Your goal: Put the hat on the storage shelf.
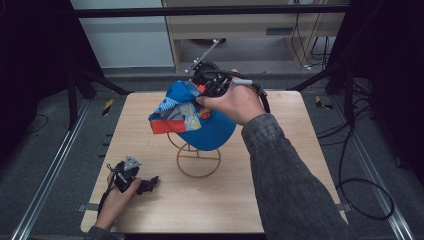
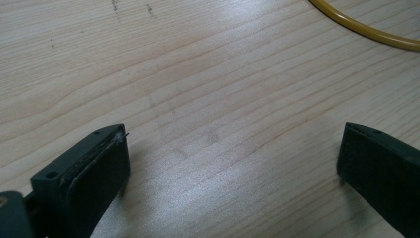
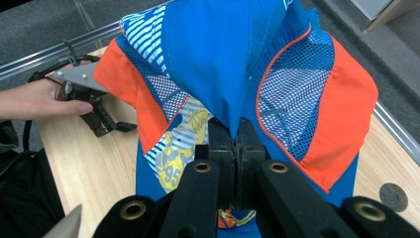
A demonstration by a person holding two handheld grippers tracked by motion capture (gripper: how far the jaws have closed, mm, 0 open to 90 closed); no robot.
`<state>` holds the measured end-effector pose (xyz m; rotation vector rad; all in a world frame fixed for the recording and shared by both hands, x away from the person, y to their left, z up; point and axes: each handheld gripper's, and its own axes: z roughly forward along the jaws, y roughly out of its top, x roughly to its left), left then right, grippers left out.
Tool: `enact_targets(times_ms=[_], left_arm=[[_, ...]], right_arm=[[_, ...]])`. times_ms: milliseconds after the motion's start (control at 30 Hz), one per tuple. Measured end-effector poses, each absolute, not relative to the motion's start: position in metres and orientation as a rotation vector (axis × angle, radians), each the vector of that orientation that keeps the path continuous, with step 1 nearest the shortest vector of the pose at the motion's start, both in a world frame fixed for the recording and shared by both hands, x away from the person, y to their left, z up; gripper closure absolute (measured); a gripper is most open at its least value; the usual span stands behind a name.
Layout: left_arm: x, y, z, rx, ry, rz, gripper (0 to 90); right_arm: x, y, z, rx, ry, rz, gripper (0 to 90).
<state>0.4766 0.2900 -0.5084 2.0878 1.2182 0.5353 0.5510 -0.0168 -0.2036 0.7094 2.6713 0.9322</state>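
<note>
A blue cap [image 1: 200, 120] with orange, white and patterned panels hangs over a yellow wire stand [image 1: 198, 159] in the middle of the table. My right gripper [image 1: 212, 85] holds it from the far side, jaws shut on a fold of the blue fabric [image 3: 233, 74]. In the right gripper view the cap's mesh and orange panels [image 3: 341, 104] spread out ahead of the jaws [image 3: 236, 134]. My left gripper [image 1: 147, 184] rests on the table near the front left corner, jaws wide open over bare wood [image 2: 233, 144]. A curve of the yellow wire stand [image 2: 366, 32] crosses its view at top right.
The wooden table [image 1: 150, 210] sits on a metal frame with rails along both sides. Cables [image 1: 360, 195] lie on the floor to the right. A shelf unit and dark curtains stand beyond the far edge.
</note>
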Motion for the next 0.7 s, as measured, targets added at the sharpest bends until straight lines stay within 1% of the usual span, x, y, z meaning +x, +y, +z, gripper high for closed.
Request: enact_targets(times_ms=[700], left_arm=[[0.476,0.290,-0.509,2.085,1.218,0.534,0.0]], right_arm=[[0.555,-0.001,-0.224,0.706,2.731,0.876,88.8]])
